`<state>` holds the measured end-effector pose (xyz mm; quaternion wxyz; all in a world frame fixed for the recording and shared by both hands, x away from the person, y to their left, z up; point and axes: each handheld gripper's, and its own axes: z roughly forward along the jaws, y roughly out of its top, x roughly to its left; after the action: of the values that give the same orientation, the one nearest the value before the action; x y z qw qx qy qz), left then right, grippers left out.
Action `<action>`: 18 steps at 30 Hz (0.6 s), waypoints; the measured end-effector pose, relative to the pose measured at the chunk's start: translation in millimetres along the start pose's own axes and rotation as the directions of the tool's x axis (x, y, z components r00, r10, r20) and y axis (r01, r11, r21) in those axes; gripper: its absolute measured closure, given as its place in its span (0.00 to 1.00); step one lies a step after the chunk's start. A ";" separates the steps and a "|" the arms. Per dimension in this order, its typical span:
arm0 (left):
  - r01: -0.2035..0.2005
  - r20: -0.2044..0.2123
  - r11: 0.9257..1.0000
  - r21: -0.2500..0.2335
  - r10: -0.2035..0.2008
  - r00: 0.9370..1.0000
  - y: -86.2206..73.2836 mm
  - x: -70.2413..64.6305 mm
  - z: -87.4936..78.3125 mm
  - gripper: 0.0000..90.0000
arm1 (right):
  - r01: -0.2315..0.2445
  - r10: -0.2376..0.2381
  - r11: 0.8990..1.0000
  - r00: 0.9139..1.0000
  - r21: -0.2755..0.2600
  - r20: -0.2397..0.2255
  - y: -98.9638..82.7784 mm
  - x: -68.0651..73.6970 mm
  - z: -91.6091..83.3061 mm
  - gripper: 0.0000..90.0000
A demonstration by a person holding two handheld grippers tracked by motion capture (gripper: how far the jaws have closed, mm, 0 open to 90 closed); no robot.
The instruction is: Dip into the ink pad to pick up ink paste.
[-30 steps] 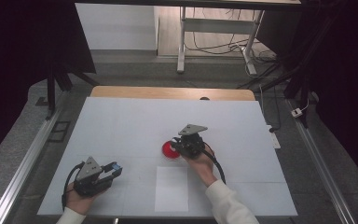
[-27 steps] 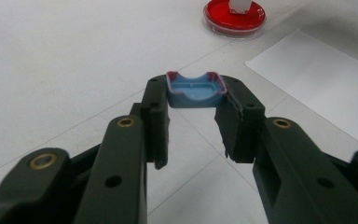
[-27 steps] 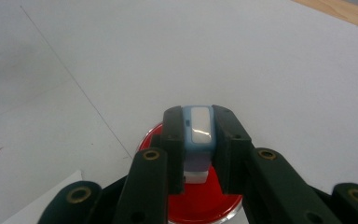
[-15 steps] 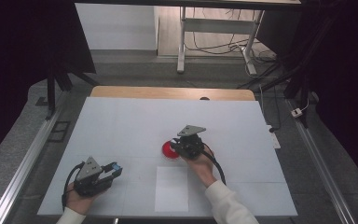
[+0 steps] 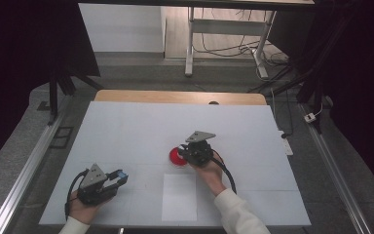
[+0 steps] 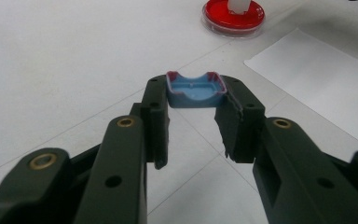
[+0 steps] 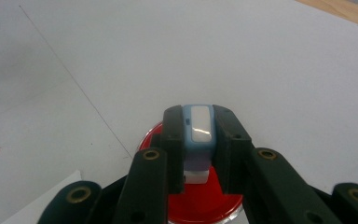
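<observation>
Two grippers rest low on the white table (image 5: 126,126). Nearest me, at seven o'clock, my left gripper (image 6: 193,109) is clamped on a small blue cap (image 6: 196,88) between its jaw tips. Farther out, near the centre, my right gripper (image 7: 198,140) is closed on a blue-and-white stamp (image 7: 199,128), held over the red dish (image 5: 177,157). White paper (image 5: 180,196) lies at six o'clock.

My right claw (image 5: 187,152) sits over the dish (image 5: 177,157) mid-worktop (image 5: 126,126); the paper sheet (image 5: 179,197) lies nearer me; left claw (image 5: 121,176) far left.
</observation>
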<state>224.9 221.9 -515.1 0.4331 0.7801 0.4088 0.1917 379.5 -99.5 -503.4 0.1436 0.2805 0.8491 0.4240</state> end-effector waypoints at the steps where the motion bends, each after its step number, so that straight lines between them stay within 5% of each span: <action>1: -0.001 0.000 1.000 0.000 0.001 1.000 0.0 0.0 -0.1 0.72 | 0.000 0.000 1.000 1.000 0.002 0.000 -0.1 0.1 0.2 0.83; 18: 0.000 -0.003 1.000 0.000 0.000 1.000 0.5 -1.0 0.3 0.72 | 0.011 -0.011 1.000 1.000 0.025 0.003 -1.6 0.3 2.2 0.84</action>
<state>224.7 220.8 -514.9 0.4326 0.7798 0.4095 0.1927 379.8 -98.7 -506.0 0.1436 0.2781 0.8557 0.4121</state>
